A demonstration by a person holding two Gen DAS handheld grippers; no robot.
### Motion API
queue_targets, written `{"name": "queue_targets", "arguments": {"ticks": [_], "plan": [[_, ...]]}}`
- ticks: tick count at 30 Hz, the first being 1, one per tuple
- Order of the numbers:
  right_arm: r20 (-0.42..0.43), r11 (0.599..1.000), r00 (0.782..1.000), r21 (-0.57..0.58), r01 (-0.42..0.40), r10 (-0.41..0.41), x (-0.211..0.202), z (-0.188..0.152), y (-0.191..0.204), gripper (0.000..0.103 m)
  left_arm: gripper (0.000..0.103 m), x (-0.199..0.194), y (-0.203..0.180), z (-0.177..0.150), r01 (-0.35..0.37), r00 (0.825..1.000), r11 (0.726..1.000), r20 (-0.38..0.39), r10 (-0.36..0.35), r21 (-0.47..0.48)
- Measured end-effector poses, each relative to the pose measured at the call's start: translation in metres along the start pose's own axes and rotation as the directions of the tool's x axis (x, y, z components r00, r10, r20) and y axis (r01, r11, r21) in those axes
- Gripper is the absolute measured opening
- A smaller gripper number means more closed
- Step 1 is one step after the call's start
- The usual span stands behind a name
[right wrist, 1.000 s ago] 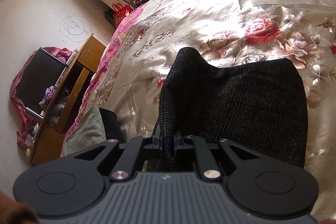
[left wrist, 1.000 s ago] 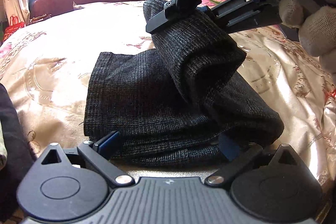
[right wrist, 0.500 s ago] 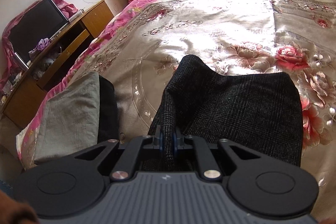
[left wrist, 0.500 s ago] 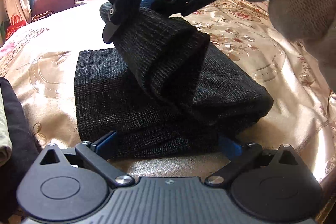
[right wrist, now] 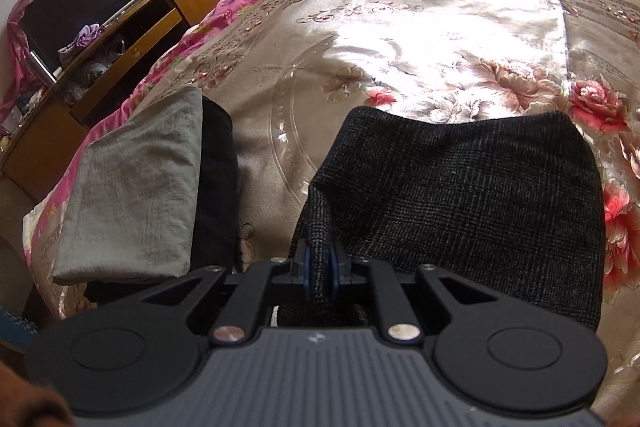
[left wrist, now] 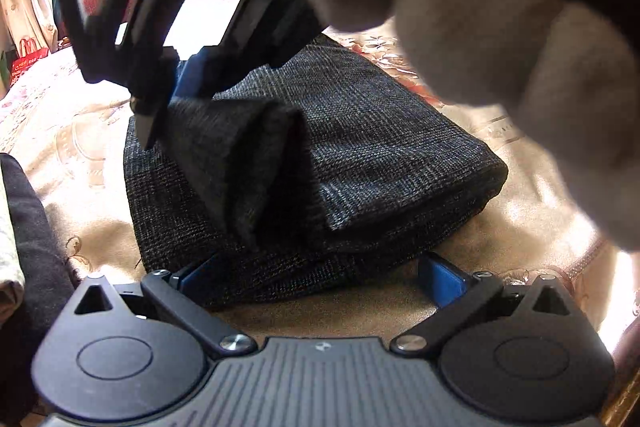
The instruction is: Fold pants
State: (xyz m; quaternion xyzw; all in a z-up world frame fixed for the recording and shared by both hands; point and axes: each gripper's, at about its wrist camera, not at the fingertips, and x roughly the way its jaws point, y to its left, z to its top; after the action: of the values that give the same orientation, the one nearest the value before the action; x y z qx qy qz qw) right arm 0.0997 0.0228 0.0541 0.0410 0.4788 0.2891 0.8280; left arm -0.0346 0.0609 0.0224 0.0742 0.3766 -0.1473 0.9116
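Note:
The dark grey woven pants (left wrist: 360, 131) lie folded on the floral bedspread (left wrist: 92, 211). They also show in the right wrist view (right wrist: 472, 195). My right gripper (right wrist: 319, 263) is shut on a corner of the top layer and holds it up and over the pile. In the left wrist view it (left wrist: 160, 99) hangs above the pants' left part, with the gloved hand behind it. My left gripper (left wrist: 316, 275) is open at the near edge of the pants, its blue pads either side of that edge.
A folded grey garment (right wrist: 136, 187) on a black one (right wrist: 216, 179) lies on the bed left of the pants. A wooden desk (right wrist: 120, 39) with a dark screen stands beyond the bed's left edge. A dark red headboard is at the far end.
My right gripper has carried the pants' held corner further left and lower over the pile. The fold now lies flatter. My left gripper has stayed open at the near edge.

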Motion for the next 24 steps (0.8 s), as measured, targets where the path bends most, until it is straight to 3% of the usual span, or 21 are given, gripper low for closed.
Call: {"name": "queue_targets", "arguments": {"ticks": [1,3,5,10,12,16,18,21,24], "plan": [[-0.004,1.0,1.0,0.004,-0.017,0.017,0.003,0.001,0.002,0.012,0.103,0.001,-0.001,0.0,0.0,1.0,1.0,0.0,0.0,0.0],[-0.031,0.996,0.995,-0.006,-0.093,0.093,0.011,0.0,0.01,0.002,0.103,0.001,-0.001,0.0,0.008,1.0,1.0,0.006,-0.008,-0.005],[-0.036,0.996,0.996,-0.035,-0.078,0.077,0.018,-0.001,0.019,0.001,0.103,-0.002,0.006,0.0,0.033,0.999,0.999,0.015,-0.032,-0.029],[0.09,0.986,0.982,-0.009,-0.166,0.166,-0.021,0.013,0.01,0.007,0.103,-0.003,0.005,-0.002,0.028,0.999,0.999,0.019,-0.028,-0.024],[0.149,0.991,0.98,-0.011,-0.135,0.135,-0.048,0.018,-0.001,0.007,0.103,-0.004,0.004,-0.003,0.018,1.0,1.0,0.016,-0.017,-0.017],[0.229,0.999,0.973,-0.027,0.017,-0.011,-0.084,0.005,-0.038,0.007,0.103,-0.023,0.015,-0.009,-0.032,0.999,0.996,0.025,0.034,-0.083],[0.227,0.998,0.972,-0.016,0.065,-0.06,-0.088,-0.01,-0.056,0.007,0.103,-0.039,0.026,-0.013,-0.081,0.996,0.985,0.028,0.087,-0.153],[0.169,0.996,0.982,0.037,0.078,-0.083,-0.081,-0.034,-0.086,0.007,0.103,-0.062,0.044,-0.01,-0.051,0.996,0.962,0.056,0.069,-0.267],[0.175,0.992,0.981,0.106,0.072,-0.09,-0.077,-0.045,-0.11,0.007,0.103,-0.068,0.049,0.011,-0.034,0.993,0.967,0.104,0.062,-0.251]]}}
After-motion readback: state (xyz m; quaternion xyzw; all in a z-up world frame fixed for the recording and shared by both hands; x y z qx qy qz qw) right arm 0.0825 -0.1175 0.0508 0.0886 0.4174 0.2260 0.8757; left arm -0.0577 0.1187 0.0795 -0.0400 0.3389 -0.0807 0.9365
